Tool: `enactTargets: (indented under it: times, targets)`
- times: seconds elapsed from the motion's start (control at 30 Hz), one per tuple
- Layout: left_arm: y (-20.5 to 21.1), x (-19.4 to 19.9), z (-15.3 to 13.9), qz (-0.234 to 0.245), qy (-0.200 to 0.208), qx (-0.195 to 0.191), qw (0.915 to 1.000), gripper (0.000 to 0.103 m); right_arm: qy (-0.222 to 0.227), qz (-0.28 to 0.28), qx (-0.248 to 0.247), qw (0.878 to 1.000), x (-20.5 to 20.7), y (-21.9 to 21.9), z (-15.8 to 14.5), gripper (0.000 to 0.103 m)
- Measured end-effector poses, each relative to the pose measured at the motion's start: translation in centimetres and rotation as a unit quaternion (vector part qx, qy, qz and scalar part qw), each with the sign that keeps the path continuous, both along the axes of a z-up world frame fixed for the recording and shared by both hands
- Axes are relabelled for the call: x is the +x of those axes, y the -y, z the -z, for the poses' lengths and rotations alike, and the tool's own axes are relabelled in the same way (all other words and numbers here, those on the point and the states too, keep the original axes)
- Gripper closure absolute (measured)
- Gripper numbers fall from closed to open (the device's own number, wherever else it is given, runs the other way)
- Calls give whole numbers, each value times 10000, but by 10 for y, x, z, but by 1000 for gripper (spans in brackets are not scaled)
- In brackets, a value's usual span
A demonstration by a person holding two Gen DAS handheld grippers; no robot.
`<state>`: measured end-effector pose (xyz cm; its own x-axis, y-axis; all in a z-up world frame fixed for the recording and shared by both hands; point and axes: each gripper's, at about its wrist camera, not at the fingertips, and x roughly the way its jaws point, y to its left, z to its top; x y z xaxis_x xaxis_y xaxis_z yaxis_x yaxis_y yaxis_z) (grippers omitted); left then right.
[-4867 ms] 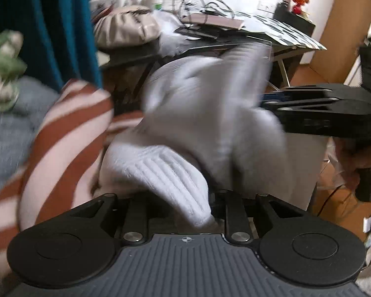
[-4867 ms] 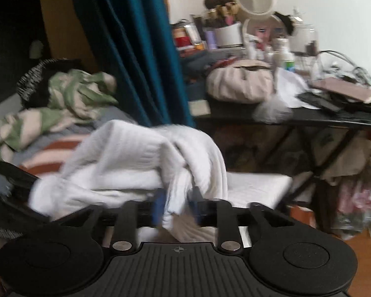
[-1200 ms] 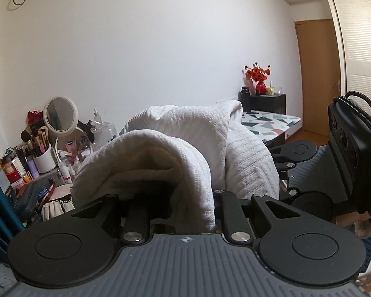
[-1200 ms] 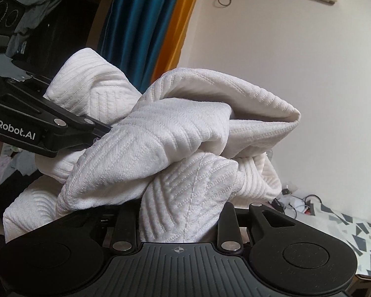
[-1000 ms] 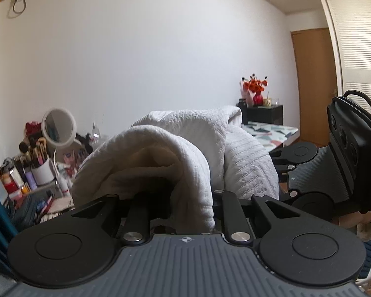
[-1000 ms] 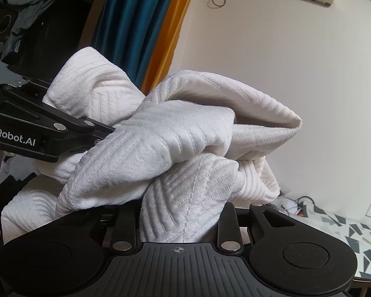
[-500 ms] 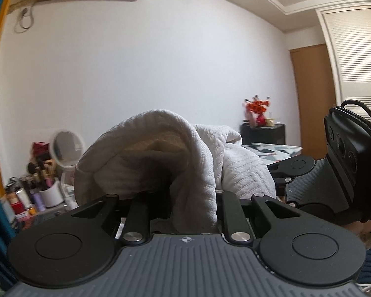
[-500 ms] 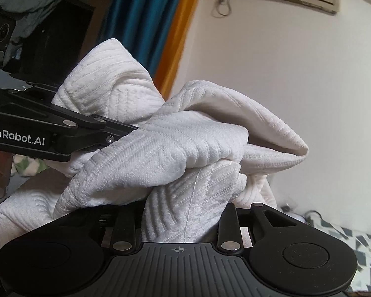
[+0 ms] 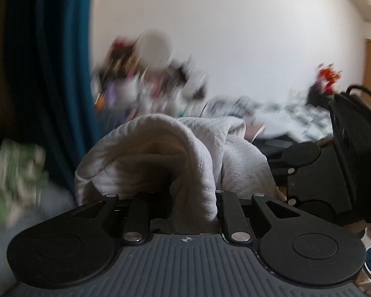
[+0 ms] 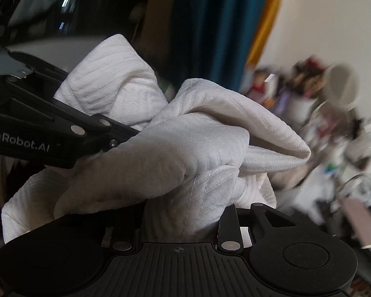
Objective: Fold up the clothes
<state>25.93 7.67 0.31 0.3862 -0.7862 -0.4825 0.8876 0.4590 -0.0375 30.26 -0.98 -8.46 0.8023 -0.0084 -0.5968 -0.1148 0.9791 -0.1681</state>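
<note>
Left wrist view, left to right: a teal curtain [image 9: 49, 61]; a blurred cluttered dresser [image 9: 146, 84]; the white textured garment [image 9: 175, 158], bunched and held in the air; the right gripper [image 9: 316, 173] at the far edge. The left gripper [image 9: 193, 208] is clamped on a fold of the garment. Right wrist view: the left gripper's fingers [image 10: 69, 126] enter from the left and bite the cloth; the right gripper [image 10: 183, 222] is likewise closed on the garment, which hangs between both.
</note>
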Motion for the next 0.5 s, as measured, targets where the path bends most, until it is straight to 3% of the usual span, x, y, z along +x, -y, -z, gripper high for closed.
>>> enactTargets:
  times: [0.07,0.13,0.2,0.27,0.33,0.5]
  targets:
    - [-9,18,35,-177,-314,250,9990,84,-397,-116,-113,9991,39,-31,29,76]
    - [-18,33,64,-339,-614,460,9965,84,-582,-254,-314,9975,60,-47,80,74]
    - [-29,48,85,-516,-909,603,9927,84,-611,-386,-572,9957,47,-66,85,68]
    - [-44,60,99,-677,-1182,598,9889,82,-569,-399,-601,9958,63,-43,101,61]
    - [-57,66,100,-702,-1380,461,9869,81,-492,-278,-529,9970,51,-34,83,38]
    - [-81,81,97,-653,-1671,279,9834,75,-214,-46,-223,9995,-3,-18,29,26]
